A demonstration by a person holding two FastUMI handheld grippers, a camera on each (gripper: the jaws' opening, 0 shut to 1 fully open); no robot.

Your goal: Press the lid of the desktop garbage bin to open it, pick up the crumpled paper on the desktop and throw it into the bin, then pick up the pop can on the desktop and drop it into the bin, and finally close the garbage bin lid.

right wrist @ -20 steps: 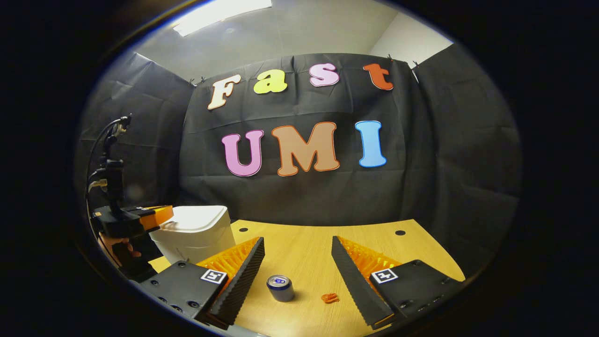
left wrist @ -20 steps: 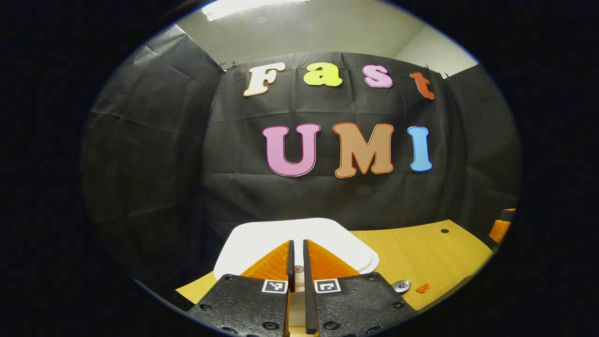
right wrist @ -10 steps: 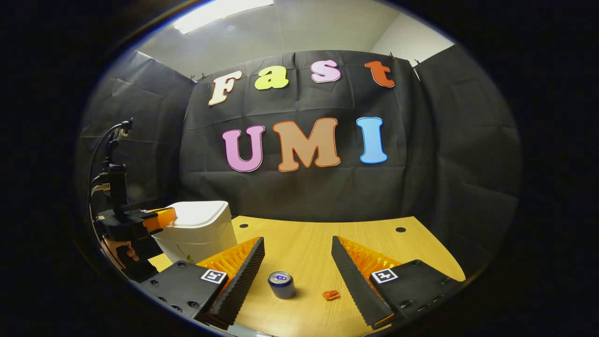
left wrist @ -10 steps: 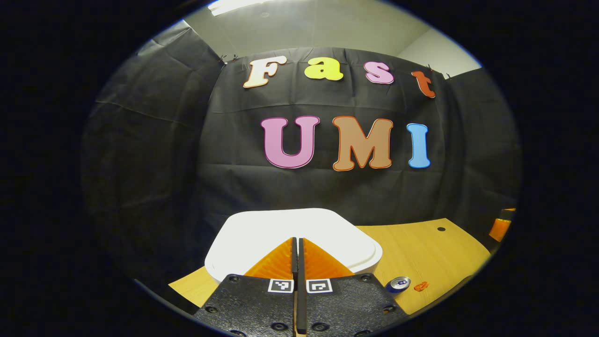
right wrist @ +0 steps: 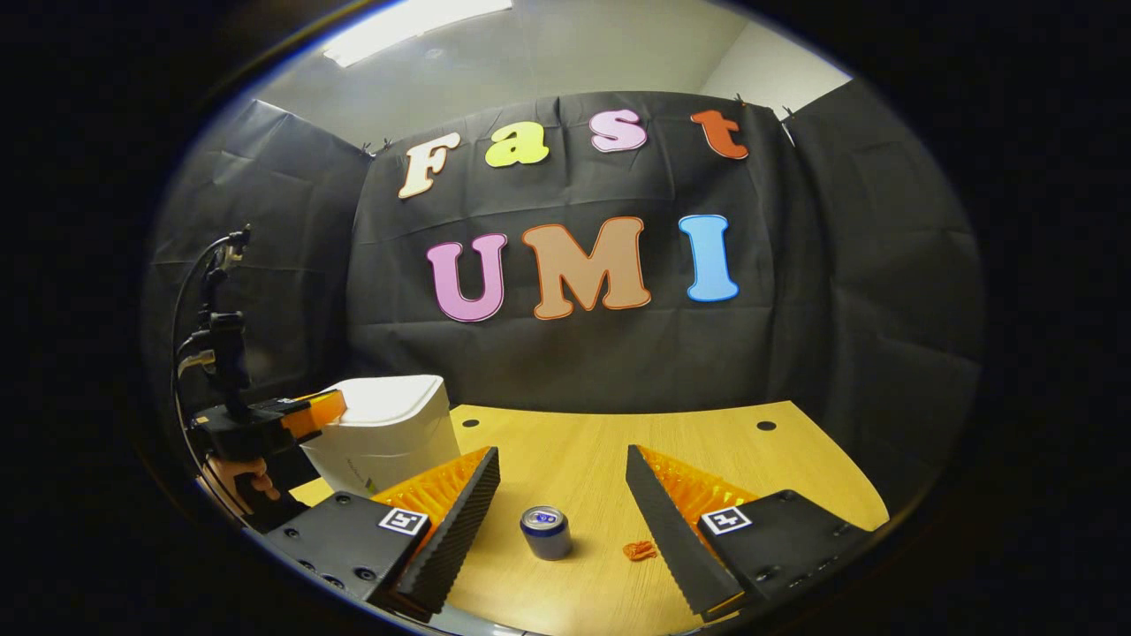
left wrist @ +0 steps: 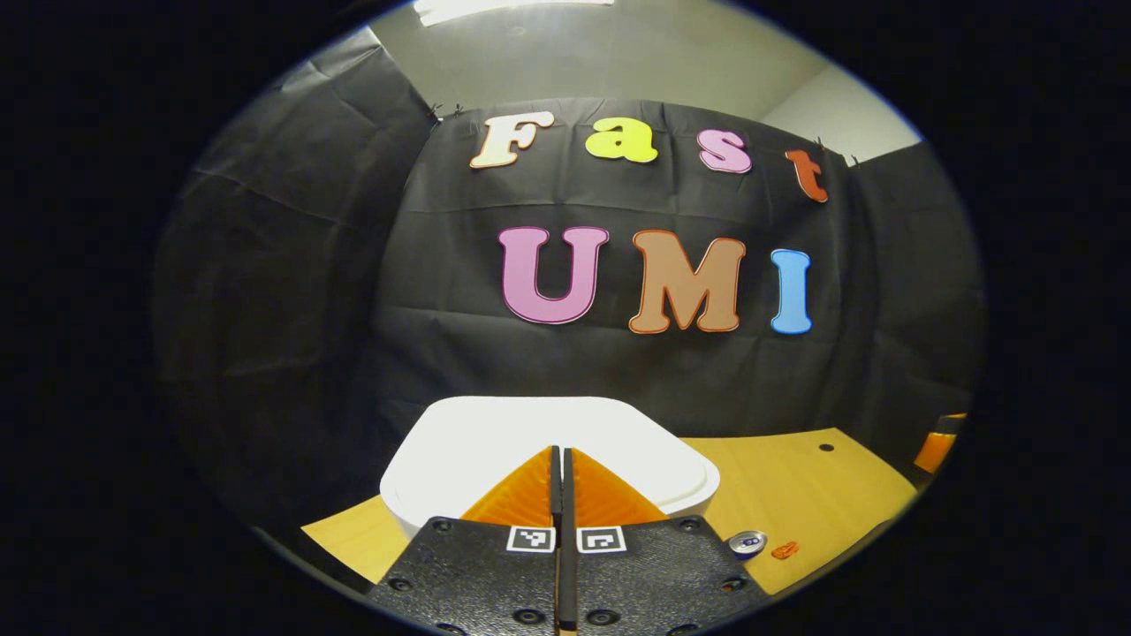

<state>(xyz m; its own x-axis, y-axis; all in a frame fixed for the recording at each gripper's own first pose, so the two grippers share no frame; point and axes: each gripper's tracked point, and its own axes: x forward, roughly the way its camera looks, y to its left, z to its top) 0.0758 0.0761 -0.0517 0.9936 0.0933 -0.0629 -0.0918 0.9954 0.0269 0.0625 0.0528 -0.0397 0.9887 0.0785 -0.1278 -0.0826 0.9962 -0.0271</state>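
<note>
- The left gripper (left wrist: 562, 455) has its fingers brought fully together on nothing, tips over the near part of the white bin lid (left wrist: 495, 437); a second ago a thin slit showed between them, so they have finished closing into one blunt pressing tip
- In the right gripper view the same left gripper (right wrist: 329, 405) sits at the near edge of the lid (right wrist: 389, 395), level with its top; whether it actually touches the lid cannot be told
- The garbage bin (right wrist: 389, 446) is not yet open: the lid lies flat on the body, much as it did a second ago, so in my judgement the press has not yet sprung it, and the first step of the task is in hand, not done
- The right gripper (right wrist: 563, 490) hangs wide open and empty, as it was a second ago, its view drifting only slightly
- The pop can (right wrist: 545, 532) stands upright on the wooden desktop (right wrist: 610, 442), well to the right of the bin and between the right gripper's spread fingers but touching neither
- The crumpled paper (right wrist: 640, 550), a small orange scrap, lies just beside the can on the side away from the bin; both are untouched
- A firmer downward push on the lid looks like the next need; a sideways shove could slide the light bin
</note>
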